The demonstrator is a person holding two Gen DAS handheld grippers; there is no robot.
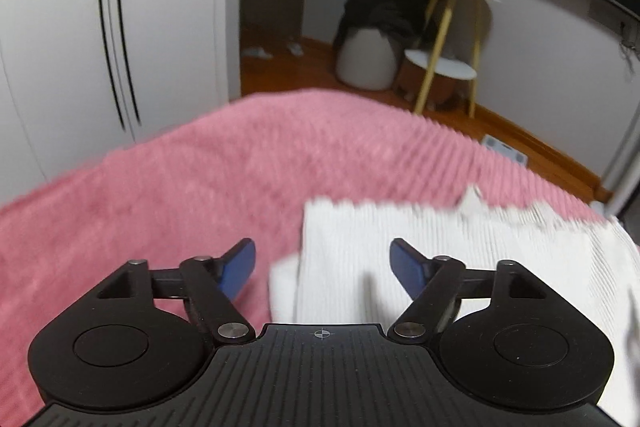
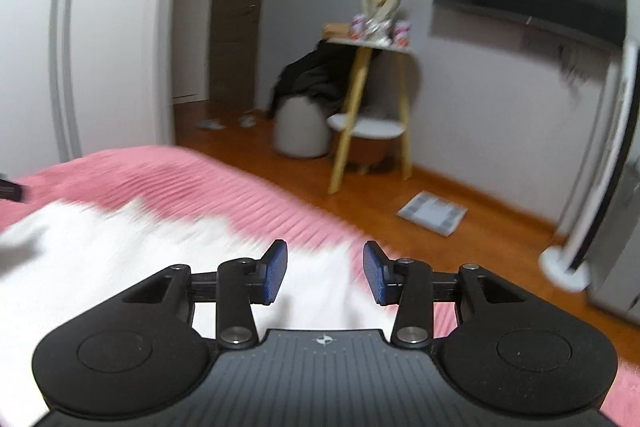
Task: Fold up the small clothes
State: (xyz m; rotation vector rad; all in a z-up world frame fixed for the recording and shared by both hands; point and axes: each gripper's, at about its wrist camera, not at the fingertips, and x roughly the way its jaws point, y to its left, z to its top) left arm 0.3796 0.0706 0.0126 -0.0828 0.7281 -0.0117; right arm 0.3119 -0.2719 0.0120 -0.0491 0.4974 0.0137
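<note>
Two grippers sit above my white garment (image 1: 420, 251), which lies flat on the pink bedspread (image 1: 168, 195). My left gripper (image 1: 322, 267) has its fingers spread wide and released, nothing pressed between them; the garment's left edge lies below the gap. My right gripper (image 2: 325, 273) has its fingers partly apart, also released, with the garment (image 2: 120, 259) under and to the left of them, its right edge near the bed's side.
</note>
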